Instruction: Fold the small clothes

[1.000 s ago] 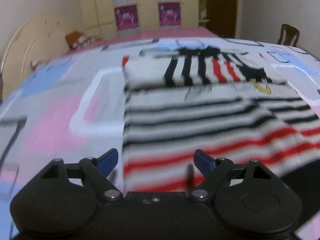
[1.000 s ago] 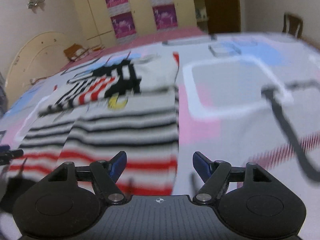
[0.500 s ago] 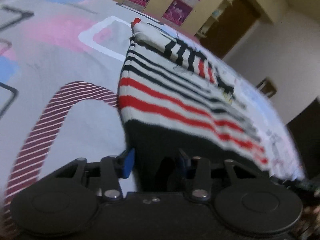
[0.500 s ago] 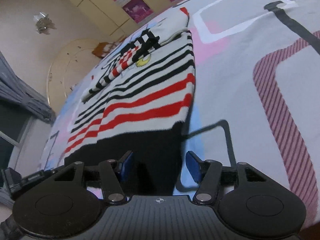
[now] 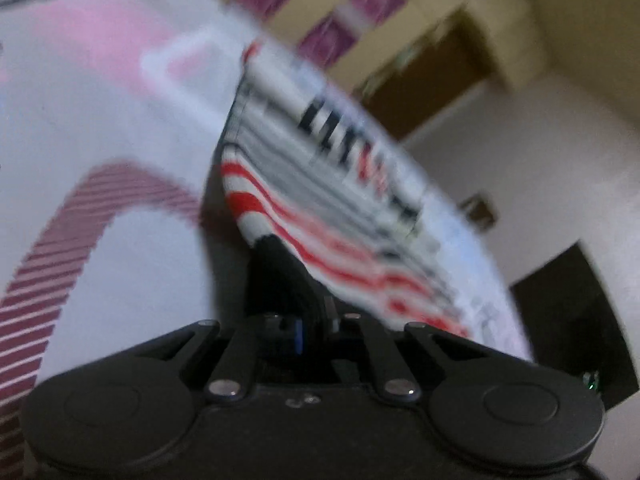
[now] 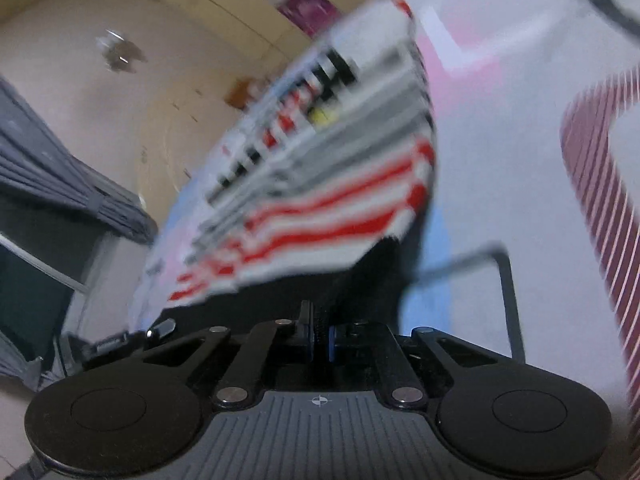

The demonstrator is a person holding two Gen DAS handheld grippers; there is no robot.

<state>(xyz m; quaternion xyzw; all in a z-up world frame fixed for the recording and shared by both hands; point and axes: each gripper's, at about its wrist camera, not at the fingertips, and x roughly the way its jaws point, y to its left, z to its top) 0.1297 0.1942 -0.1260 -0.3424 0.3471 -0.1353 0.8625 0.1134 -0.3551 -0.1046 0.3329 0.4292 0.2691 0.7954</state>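
We have the striped garment (image 5: 320, 216) by its black hem, one gripper at each near corner, so the step in hand is the grab before a fold. On the left, the left gripper (image 5: 316, 330) has just been closing and its fingers are now pinched together on the dark hem cloth at the garment's left corner, near the bed's (image 5: 100, 120) front edge. The rest of the garment lies flat on the bed cover, stretching away toward the far side, where a part already folded lies across its top. On the right, the right gripper (image 6: 320, 334) has likewise just been closing, and its blue pads meet on the hem at the right corner. Next, we judge, both corners must rise evenly and travel toward the far end, keeping the hem taut. Nothing lies on the cloth; wardrobe (image 5: 360, 12), curtain (image 6: 60, 176) and headboard (image 6: 180, 112) stand well apart.
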